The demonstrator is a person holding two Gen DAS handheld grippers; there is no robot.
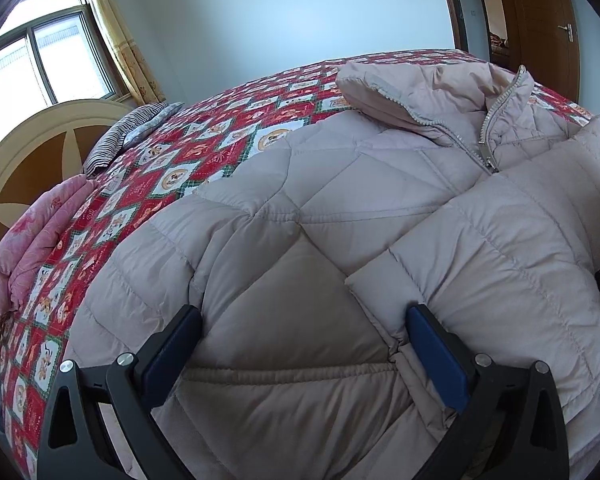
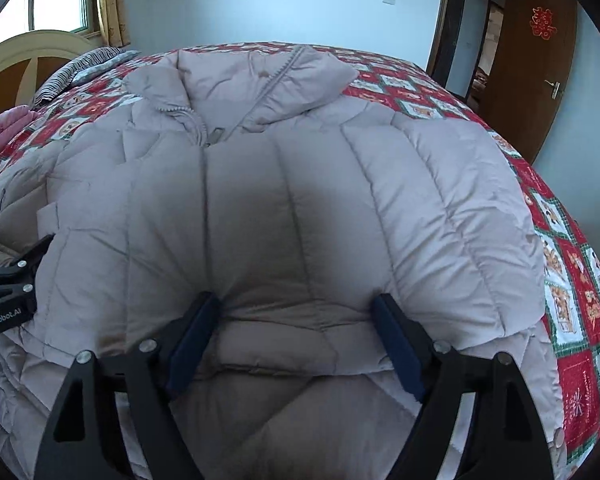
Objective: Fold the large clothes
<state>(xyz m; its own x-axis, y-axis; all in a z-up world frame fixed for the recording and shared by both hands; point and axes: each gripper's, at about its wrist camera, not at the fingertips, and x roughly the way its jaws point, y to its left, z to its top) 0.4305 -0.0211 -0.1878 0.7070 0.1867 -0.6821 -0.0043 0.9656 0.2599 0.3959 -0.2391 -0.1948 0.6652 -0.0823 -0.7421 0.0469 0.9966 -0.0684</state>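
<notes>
The quilted jacket (image 1: 340,208) lay flat on the bed (image 1: 172,152), collar (image 1: 440,92) toward 12 o'clock, zipper partly closed. Left tongs (image 1: 304,344) and right tongs (image 2: 298,328) were both spread wide, straddling the hem fabric at 6 o'clock without gripping it.

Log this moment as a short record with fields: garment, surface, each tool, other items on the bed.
garment: beige quilted jacket, lying flat, zipper partly closed, collar at far end
surface: bed with red patterned quilt
left tool: open, at the jacket's near hem
right tool: open, fingers straddling a folded sleeve cuff
other items: pink bedding and striped pillow near the headboard
</notes>
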